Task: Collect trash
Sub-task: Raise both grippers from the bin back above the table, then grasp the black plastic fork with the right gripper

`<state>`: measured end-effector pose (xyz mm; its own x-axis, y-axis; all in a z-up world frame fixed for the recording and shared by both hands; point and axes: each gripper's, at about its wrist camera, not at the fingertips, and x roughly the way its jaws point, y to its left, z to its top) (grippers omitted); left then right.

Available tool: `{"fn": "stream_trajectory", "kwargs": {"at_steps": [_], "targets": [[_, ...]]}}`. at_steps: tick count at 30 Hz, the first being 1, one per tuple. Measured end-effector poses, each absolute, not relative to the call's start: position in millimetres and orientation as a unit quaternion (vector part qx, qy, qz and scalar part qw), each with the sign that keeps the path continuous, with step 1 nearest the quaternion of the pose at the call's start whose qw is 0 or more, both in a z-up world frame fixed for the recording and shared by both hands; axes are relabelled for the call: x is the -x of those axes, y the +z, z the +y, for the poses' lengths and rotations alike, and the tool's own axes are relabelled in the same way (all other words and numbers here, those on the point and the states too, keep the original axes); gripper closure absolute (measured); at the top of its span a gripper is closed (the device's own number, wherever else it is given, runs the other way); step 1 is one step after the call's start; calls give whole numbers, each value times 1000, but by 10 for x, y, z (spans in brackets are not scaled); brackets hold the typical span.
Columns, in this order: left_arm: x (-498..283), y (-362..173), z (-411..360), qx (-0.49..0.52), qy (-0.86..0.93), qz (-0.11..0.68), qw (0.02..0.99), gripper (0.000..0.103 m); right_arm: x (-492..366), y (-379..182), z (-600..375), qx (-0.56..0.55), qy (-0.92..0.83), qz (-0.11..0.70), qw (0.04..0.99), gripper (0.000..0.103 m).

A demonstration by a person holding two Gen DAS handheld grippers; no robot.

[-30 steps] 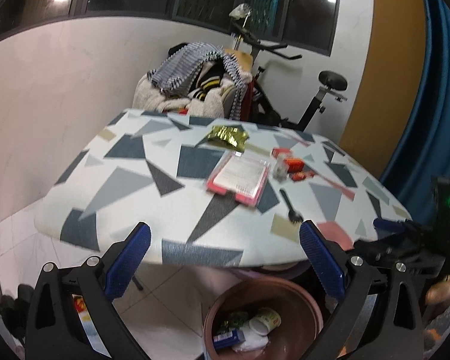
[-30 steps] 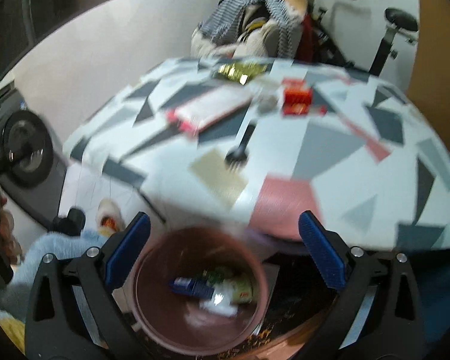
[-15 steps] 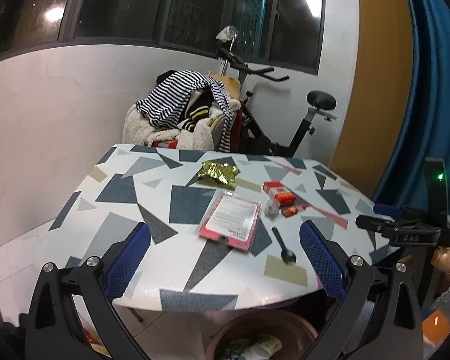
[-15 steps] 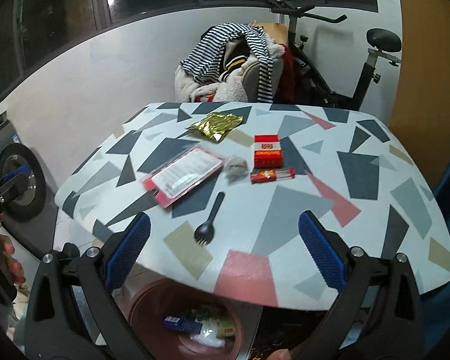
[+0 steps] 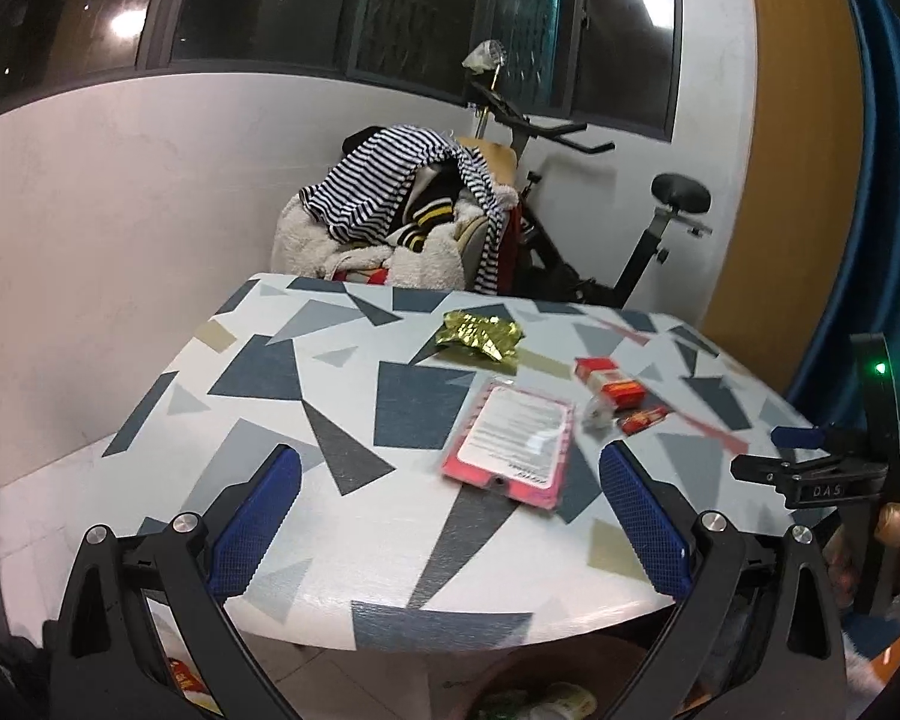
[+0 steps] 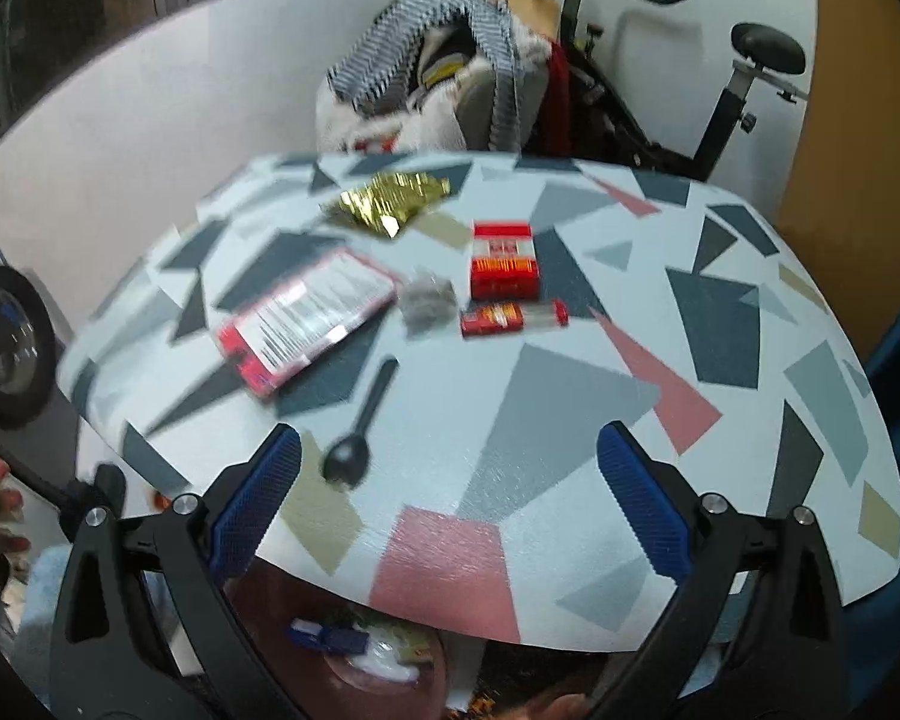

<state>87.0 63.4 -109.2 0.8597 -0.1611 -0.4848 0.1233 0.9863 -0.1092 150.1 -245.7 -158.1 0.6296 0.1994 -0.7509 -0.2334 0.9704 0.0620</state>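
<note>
Trash lies on the patterned table [image 5: 306, 384] [image 6: 720, 324]: a gold wrapper [image 5: 481, 339] [image 6: 393, 204], a pink-red flat packet [image 5: 513, 441] [image 6: 306, 315], a red box [image 5: 607, 383] [image 6: 503, 261], a small red packet [image 5: 643, 420] [image 6: 513, 317], a crumpled grey scrap [image 5: 594, 417] [image 6: 427, 303] and a black plastic spoon [image 6: 360, 426]. My left gripper [image 5: 447, 531] is open and empty over the near table edge. My right gripper [image 6: 447, 516] is open and empty, the spoon just ahead of its left finger. It also shows in the left wrist view [image 5: 834, 474].
A brown bin [image 6: 378, 672] holding trash stands on the floor under the near table edge, also at the bottom of the left wrist view [image 5: 540, 702]. A chair piled with clothes [image 5: 402, 222] and an exercise bike [image 5: 600, 228] stand behind the table. A blue curtain [image 5: 888, 240] hangs at right.
Both grippers rose from over the bin and moved forward to the table top. The table items now sit closer. Both stay open and empty.
</note>
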Motion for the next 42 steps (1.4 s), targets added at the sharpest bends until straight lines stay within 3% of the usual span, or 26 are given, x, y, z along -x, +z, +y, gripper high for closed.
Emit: {"fn": "stream_trajectory", "kwargs": {"at_steps": [14,28,33,40,42], "targets": [[-1136,-1463,731,60,-77,309,946,6,-1765,-1973,-2449,-13,137,447,884,7],[-1191,-1596,780,60,-41,323,944,6,-2056,-2131,-2122,-53,173,460,869,47],[-1183,-1639,784,65,-42,328,942,6,-2135,-2218,-1883,-21,175,466,867,69],[-1184,-1694,808,92,-58,338,935,6,-2170,-2329,-1666,22,155,459,874,75],[-1197,-1713,816,102,-63,342,932,6,-2151,-2349,-1591,56,162,450,877,84]]}}
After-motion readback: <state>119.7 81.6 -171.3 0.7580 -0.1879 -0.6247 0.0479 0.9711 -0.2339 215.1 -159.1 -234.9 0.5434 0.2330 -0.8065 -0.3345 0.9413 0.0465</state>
